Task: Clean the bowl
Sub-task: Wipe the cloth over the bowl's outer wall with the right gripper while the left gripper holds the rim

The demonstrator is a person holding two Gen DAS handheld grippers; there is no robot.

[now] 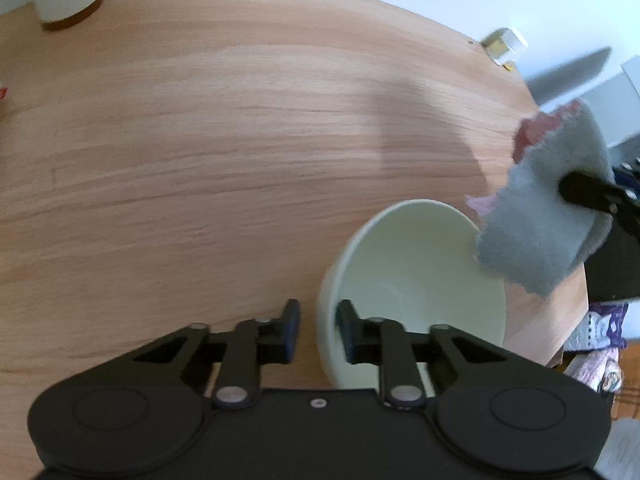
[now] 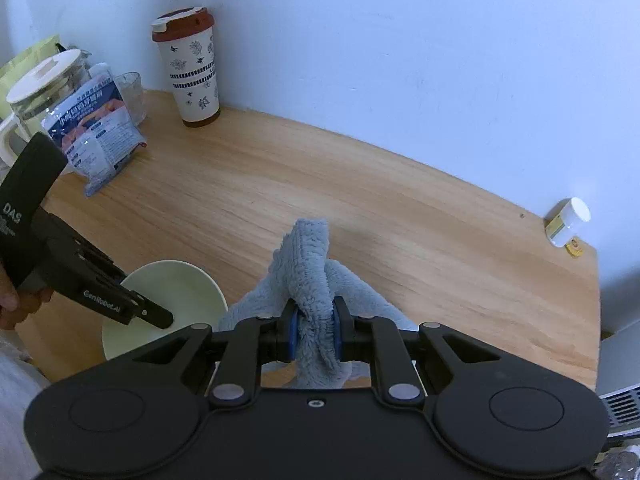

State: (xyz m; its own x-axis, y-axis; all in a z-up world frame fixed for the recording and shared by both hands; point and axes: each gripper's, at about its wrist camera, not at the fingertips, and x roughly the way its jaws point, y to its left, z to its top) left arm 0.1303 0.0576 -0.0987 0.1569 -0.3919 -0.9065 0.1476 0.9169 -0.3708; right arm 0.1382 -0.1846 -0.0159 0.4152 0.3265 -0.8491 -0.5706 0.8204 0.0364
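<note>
A pale cream bowl (image 1: 416,288) stands on the wooden table, tilted toward me; it also shows in the right wrist view (image 2: 188,292). My left gripper (image 1: 318,330) grips the bowl's near rim, one finger outside the wall and one inside. My right gripper (image 2: 314,330) is shut on a fluffy grey-blue cloth (image 2: 310,276). In the left wrist view the cloth (image 1: 536,224) hangs from the right gripper just over the bowl's right rim.
A patterned lidded cup (image 2: 190,68), a glass jar with white lid (image 2: 44,84), a snack packet (image 2: 98,128) and a clear glass (image 2: 132,92) stand at the table's back left. A small white-capped bottle (image 2: 568,220) sits near the right edge by the wall.
</note>
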